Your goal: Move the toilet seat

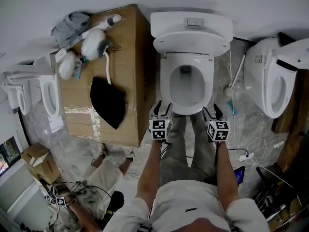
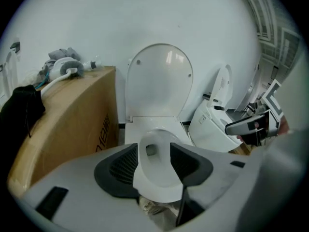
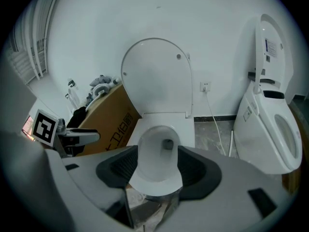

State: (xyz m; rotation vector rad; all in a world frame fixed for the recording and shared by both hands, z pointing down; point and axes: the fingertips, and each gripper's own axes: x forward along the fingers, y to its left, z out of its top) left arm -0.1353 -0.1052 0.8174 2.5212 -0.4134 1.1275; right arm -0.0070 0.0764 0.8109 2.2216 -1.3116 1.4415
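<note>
A white toilet (image 1: 186, 88) stands straight ahead of me against the wall. Its lid (image 1: 190, 42) is raised against the tank, and it shows as an upright oval in the left gripper view (image 2: 159, 81) and the right gripper view (image 3: 157, 76). The seat ring (image 1: 166, 88) looks to lie flat on the bowl. My left gripper (image 1: 161, 111) hangs at the bowl's front left and my right gripper (image 1: 212, 112) at its front right. In both gripper views the jaws stand apart, left gripper (image 2: 153, 163), right gripper (image 3: 155, 166), and only the bowl's front shows beyond the gap.
A large cardboard box (image 1: 111, 71) with a black cloth (image 1: 108, 100) and white clutter stands left of the toilet. Another toilet (image 1: 275, 76) is on the right and a third (image 1: 38, 91) at the far left. A crouching person (image 1: 96, 187) is at lower left. Cables (image 1: 251, 151) lie on the floor at right.
</note>
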